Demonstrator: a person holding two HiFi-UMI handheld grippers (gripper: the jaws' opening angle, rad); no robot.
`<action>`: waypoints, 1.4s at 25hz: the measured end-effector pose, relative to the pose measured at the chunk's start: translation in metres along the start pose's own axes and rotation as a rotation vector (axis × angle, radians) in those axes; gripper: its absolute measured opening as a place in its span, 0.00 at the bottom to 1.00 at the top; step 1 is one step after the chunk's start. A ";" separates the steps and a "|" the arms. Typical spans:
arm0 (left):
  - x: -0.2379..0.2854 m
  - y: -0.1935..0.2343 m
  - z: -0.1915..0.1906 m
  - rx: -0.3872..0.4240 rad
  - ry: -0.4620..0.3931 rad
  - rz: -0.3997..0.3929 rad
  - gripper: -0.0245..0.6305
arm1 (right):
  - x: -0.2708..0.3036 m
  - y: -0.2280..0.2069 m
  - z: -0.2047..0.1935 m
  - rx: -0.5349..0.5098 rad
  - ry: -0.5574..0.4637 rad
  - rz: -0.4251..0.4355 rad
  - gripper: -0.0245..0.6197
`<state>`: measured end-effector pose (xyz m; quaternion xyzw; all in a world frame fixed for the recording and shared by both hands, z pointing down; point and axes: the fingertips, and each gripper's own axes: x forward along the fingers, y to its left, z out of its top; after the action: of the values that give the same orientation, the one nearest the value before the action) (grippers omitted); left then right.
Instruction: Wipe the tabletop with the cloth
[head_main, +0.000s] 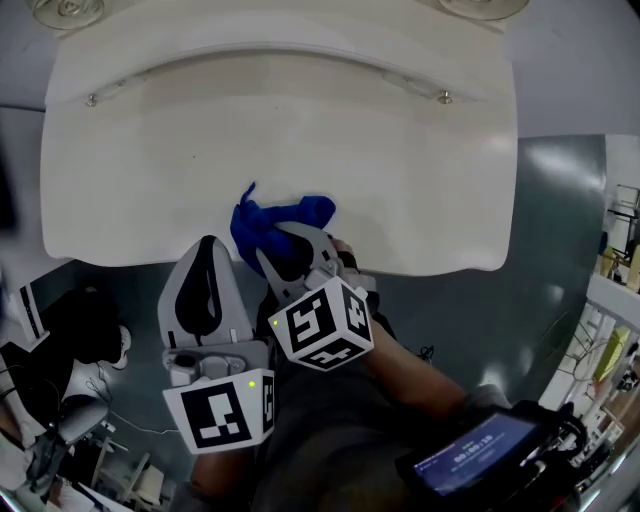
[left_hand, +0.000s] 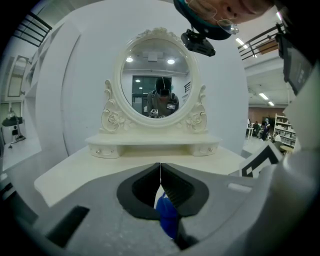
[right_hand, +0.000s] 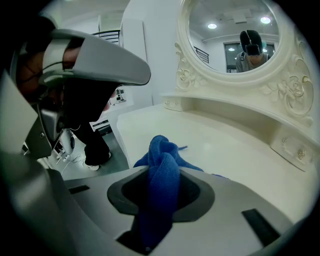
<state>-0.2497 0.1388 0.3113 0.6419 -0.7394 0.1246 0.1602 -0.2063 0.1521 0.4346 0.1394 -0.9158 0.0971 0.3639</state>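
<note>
The right hand-held gripper (right_hand: 161, 175) pinches the bunched blue microfibre cloth (head_main: 298, 214), which spills ahead of its jaws onto the cream desk (head_main: 300, 130). The left hand-held gripper (left_hand: 160, 169) is pressed together. Best press the wad flat and sweep in overlapping strokes.

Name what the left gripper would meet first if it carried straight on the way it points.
Likely the low shelf under the oval mirror: the left gripper, jaws together, points across bare tabletop at it. Depth is unclear.

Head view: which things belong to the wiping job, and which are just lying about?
Job:
cloth
tabletop
right tool, clamped on the cloth

Lying about:
mirror
shelf under it
screen
left tool, shut
</note>
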 end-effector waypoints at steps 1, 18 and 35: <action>0.000 -0.003 0.000 0.003 0.000 -0.005 0.06 | -0.002 -0.001 -0.002 0.003 -0.001 -0.003 0.21; 0.020 -0.104 0.005 0.063 -0.007 -0.145 0.06 | -0.060 -0.055 -0.058 0.093 -0.004 -0.088 0.21; 0.034 -0.202 0.002 0.121 -0.015 -0.283 0.06 | -0.112 -0.107 -0.119 0.191 -0.012 -0.197 0.21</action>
<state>-0.0547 0.0777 0.3186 0.7492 -0.6338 0.1403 0.1317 -0.0173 0.1048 0.4499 0.2634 -0.8863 0.1470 0.3513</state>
